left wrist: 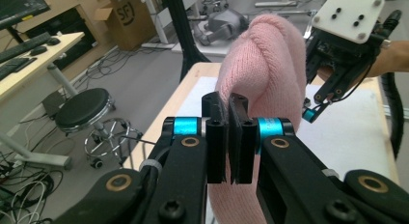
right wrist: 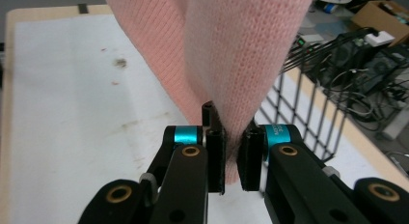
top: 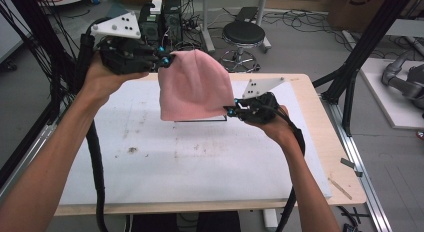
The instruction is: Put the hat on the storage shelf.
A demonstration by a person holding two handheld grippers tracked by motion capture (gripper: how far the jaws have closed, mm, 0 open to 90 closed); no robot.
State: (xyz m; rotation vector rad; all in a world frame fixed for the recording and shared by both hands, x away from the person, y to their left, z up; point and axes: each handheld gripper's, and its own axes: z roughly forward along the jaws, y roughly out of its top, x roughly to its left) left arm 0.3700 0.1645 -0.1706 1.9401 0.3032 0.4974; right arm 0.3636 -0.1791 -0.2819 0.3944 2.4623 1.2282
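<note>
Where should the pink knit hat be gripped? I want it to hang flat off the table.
Grip the pink knit hat at its edges, from opposite sides: the left gripper pinches the upper corner, the right gripper the lower edge. The limp knit sags between them, so thin folded edges suit narrow jaws best.

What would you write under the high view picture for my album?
Two hand-held grippers, left and right, lift a pink knitted hat above the table.

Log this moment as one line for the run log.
left gripper: shut on pink knit hat | right gripper: shut on hat's lower corner | hat: held above white mat, not touching
</note>
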